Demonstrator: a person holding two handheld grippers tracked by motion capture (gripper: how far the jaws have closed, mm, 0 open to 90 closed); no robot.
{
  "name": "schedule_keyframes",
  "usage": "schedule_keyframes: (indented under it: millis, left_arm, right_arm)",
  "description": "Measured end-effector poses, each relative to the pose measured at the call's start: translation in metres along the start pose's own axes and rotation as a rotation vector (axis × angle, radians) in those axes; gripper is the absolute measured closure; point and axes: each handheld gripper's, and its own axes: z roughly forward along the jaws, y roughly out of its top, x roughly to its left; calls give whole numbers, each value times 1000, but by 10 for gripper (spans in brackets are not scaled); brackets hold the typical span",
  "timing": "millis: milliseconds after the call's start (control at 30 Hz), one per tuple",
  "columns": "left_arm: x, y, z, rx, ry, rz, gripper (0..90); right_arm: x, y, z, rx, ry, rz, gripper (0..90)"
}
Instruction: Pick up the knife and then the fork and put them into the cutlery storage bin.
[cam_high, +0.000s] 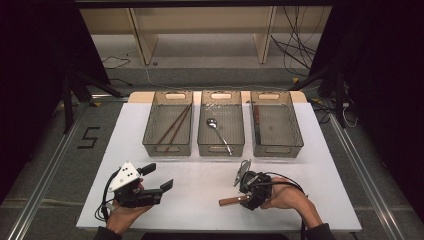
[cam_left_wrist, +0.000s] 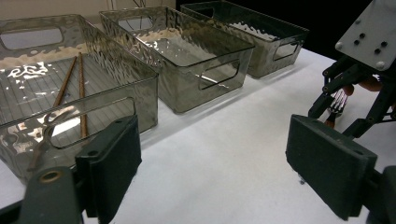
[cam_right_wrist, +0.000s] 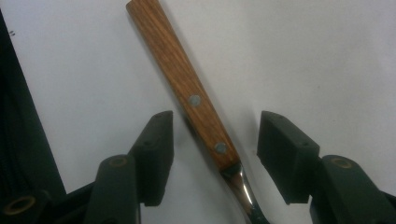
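Right gripper (cam_right_wrist: 215, 144) jaws apart astride wooden-handled fork (cam_right_wrist: 187, 93), not touching, left gripper (cam_left_wrist: 212, 172) open, empty

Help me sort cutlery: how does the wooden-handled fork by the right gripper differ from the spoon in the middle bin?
The fork lies on the bare white table, between the open right gripper; the spoon already rests in the middle bin, untouched. The fork has a brown riveted wooden handle; the spoon looks all metal. Both are single pieces of cutlery lying flat.
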Motion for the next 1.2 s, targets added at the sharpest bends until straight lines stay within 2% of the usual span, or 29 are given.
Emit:
schedule_keyframes:
  millis: [67,233,267,333,400,533,567,867,933,967,1200]
  left_arm:
    - [0,0,0,0,0,-1,176]
    - [0,0,0,0,-1,-1,177]
    - [0,0,0,0,-1,-1,177]
    - [0,0,0,-1,-1,-1,177]
    - [0,0,0,-1,-1,-1,177]
    - [0,0,0,-1,-1,0,177]
    - [0,0,0,-1,0,0,177]
    - [0,0,0,-2,1,1,177]
    - [0,0,0,-1,0,1,177]
    - [0,0,0,-1,-1,1,176]
    - [0,0,0,0,-1,1,177]
  right_arm:
    - [-2,0,1,1,2,-16,503]
    - [-2,1,3,13,13,-9,544]
    - [-3,1,3,23,15,-26,549]
    - [-2,2,4,21,16,-9,560]
    - [-4,2,3,31,17,-34,581]
    - [-2,4,3,42,15,-36,626]
    - [-2,4,3,49,14,-52,629]
    - [3,6,3,63,13,-96,709]
    - [4,6,2,63,16,-87,720]
    - [3,6,3,63,18,-103,730]
    - [5,6,3,61,21,-104,766]
